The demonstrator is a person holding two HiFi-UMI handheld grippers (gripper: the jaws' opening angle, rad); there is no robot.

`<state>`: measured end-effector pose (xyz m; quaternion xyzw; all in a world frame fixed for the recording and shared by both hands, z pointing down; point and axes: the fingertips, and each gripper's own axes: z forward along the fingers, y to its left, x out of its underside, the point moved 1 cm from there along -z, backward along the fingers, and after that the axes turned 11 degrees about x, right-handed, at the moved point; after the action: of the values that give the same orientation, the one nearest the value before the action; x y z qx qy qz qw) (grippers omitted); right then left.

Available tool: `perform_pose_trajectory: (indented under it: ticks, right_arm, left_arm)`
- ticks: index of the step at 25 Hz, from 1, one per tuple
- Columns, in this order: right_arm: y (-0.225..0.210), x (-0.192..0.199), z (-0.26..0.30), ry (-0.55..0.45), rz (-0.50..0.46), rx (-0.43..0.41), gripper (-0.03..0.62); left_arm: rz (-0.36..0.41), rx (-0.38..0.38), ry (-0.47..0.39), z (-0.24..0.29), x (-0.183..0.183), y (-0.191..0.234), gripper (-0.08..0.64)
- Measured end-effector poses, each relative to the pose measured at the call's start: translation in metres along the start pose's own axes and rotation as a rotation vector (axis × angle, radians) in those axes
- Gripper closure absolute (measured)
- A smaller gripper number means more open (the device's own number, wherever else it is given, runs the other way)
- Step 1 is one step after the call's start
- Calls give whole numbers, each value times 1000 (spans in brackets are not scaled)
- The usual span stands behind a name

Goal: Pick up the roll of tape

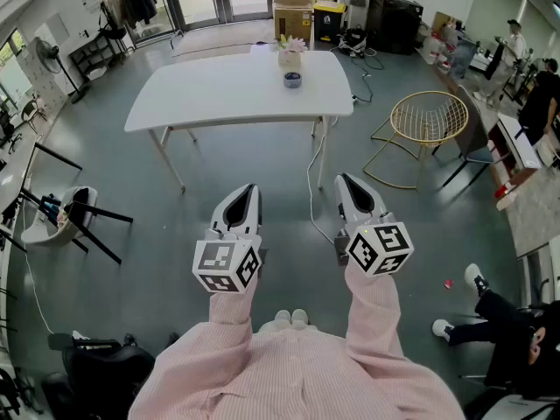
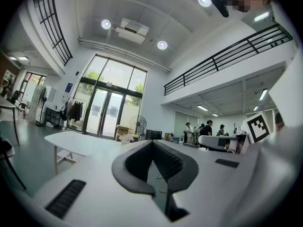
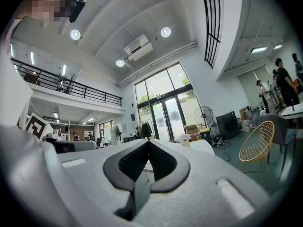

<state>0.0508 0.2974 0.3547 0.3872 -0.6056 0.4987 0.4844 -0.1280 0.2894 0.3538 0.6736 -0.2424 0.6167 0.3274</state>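
The roll of tape (image 1: pixel 292 79), small and bluish, lies on the far side of the white table (image 1: pixel 219 90), just in front of a little flower pot (image 1: pixel 290 53). I hold both grippers level well short of the table, over the grey floor. The left gripper (image 1: pixel 248 191) and the right gripper (image 1: pixel 346 182) are side by side, each with its jaws together and nothing between them. In the left gripper view the left gripper (image 2: pixel 152 144) points at the table (image 2: pixel 75 143). In the right gripper view the right gripper (image 3: pixel 149 142) points toward the flower pot (image 3: pixel 183 139). Neither gripper view shows the tape.
A yellow wire chair (image 1: pixel 427 121) stands right of the table, and a white cable (image 1: pixel 311 182) trails down from the table's edge to the floor. Cardboard boxes (image 1: pixel 292 7) sit behind the table. A black-legged chair (image 1: pixel 79 213) is at the left; people stand at the far right.
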Motion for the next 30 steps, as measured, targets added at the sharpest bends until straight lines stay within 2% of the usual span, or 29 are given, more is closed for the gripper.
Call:
perform_pose_trajectory:
  ticks: [9,19,30]
  right_arm:
    - [-8,0,-5,-4,23,-4,588]
    - [-33,17,-7,40,59,-6,572]
    - [-53,20,35,55,61,-10,535]
  left_arm:
    - [-9,-10,-1,-1,2,-2,560]
    - [-43,-24,22,6,18,-7,560]
    - [-65,-40,45,43,28,14,560]
